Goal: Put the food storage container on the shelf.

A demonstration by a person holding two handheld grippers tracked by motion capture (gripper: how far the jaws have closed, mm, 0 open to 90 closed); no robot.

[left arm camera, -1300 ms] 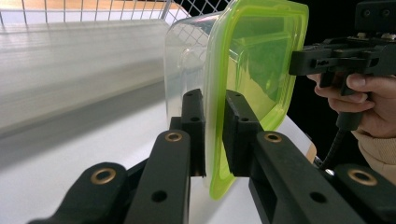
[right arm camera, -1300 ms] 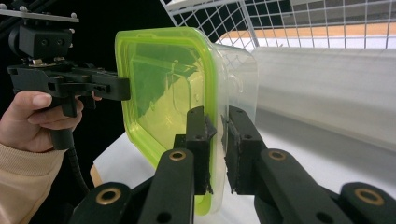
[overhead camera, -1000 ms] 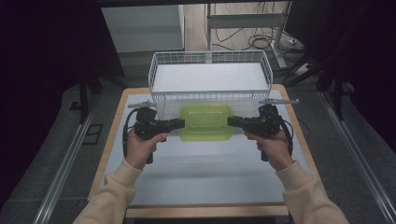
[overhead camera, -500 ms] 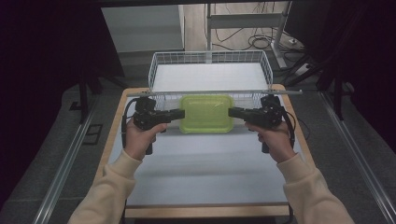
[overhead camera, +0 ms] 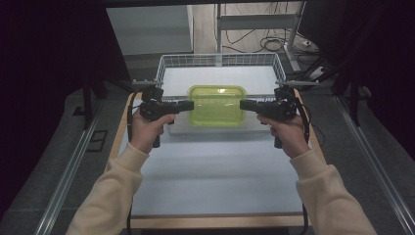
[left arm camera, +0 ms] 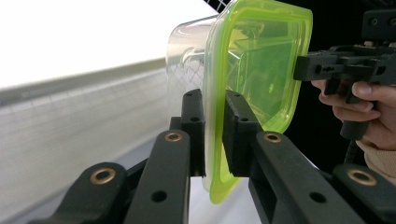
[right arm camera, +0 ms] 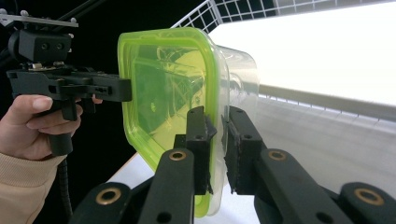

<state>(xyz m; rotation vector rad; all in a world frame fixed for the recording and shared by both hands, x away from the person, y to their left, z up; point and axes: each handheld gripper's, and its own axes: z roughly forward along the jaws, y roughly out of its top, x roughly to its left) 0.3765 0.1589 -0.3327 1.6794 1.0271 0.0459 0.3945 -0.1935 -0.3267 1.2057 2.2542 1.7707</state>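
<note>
Nearest the person, two cream sleeves are reaching forward over the white table top (overhead camera: 215, 181). The left gripper (overhead camera: 188, 105) is pinching the left edge of the green-lidded container (overhead camera: 217, 104), its jaws pressed together on the lid's rim, as the left gripper view is showing (left arm camera: 212, 135). The right gripper (overhead camera: 243, 104) is doing the same on the opposite edge, its two pads clamping the rim and the clear wall beneath it (right arm camera: 215, 140). The container is hanging level between the two grippers, off the table, over the near rim of the wire basket (overhead camera: 218, 61), which is standing at the far end of the table with a white liner inside.

The step in hand looks like a two-handed carry: the box is being lifted toward the basket. The next move probably calls for both hands travelling farther together at matching height, keeping the box level and the pinches firm, clearing the near wire wall, then lowering onto the liner before either grip is loosened. Uneven hands could twist the lid off its tub.
</note>
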